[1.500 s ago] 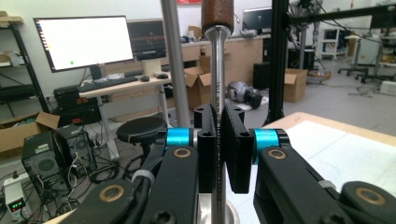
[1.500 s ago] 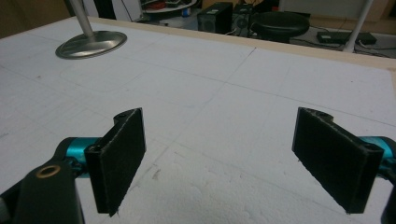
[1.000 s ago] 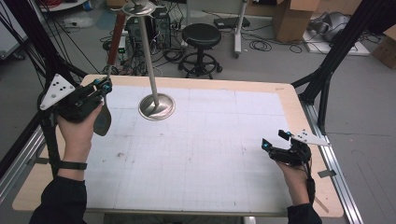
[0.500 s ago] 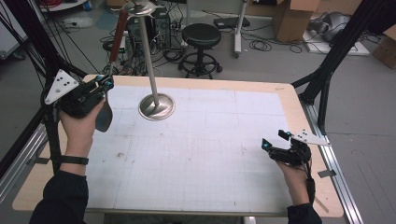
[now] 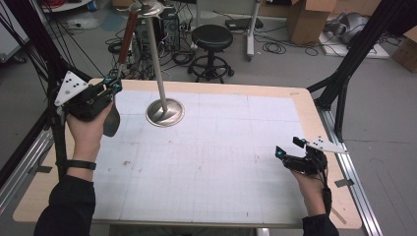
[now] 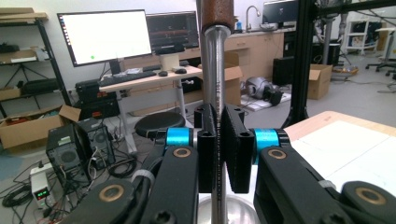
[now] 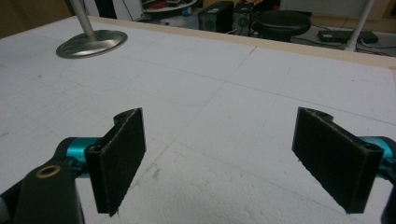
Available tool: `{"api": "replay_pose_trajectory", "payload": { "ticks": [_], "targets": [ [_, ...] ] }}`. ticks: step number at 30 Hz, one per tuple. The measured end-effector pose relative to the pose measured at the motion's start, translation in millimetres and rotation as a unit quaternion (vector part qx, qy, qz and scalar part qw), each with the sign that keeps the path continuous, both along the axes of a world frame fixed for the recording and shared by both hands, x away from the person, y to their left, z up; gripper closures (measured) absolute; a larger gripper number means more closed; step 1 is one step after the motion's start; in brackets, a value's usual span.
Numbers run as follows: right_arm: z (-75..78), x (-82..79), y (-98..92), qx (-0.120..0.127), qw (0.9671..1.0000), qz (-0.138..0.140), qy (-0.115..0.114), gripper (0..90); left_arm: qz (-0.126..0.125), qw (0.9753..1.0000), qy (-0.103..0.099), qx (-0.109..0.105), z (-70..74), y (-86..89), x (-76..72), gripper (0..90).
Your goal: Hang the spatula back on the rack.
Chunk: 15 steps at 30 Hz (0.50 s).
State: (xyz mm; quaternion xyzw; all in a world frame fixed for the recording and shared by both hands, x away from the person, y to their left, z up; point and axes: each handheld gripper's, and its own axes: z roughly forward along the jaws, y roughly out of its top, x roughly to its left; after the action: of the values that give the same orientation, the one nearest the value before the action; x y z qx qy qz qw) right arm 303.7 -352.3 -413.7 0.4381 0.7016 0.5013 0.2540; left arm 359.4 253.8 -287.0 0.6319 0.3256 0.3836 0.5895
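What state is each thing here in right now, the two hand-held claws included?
Left gripper: shut on the ladle's metal shaft.
Ladle: held off the table, bowl down, brown handle up.
Right gripper: open, holding nothing, low over the table.
Metal stand: upright, round base on the table.

We see counter (image 5: 206, 162) from above, facing forward. Left gripper view rides close behind tongs (image 6: 218, 140), facing room past counter's edge. Right gripper view sits low, skimming counter. It shares stand base (image 7: 92, 44) with high view.
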Motion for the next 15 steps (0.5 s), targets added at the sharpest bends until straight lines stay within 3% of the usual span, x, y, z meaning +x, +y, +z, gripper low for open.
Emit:
{"api": "replay_pose_trajectory", "payload": {
  "ticks": [15],
  "targets": [
    [-0.6, 0.6, 0.4, -0.003, 1.0000, 0.004, -0.001, 16.5, 0.018, 0.9997, -0.015, -0.009, -6.7, -6.4, 14.5, 84.4]
  ]
}}
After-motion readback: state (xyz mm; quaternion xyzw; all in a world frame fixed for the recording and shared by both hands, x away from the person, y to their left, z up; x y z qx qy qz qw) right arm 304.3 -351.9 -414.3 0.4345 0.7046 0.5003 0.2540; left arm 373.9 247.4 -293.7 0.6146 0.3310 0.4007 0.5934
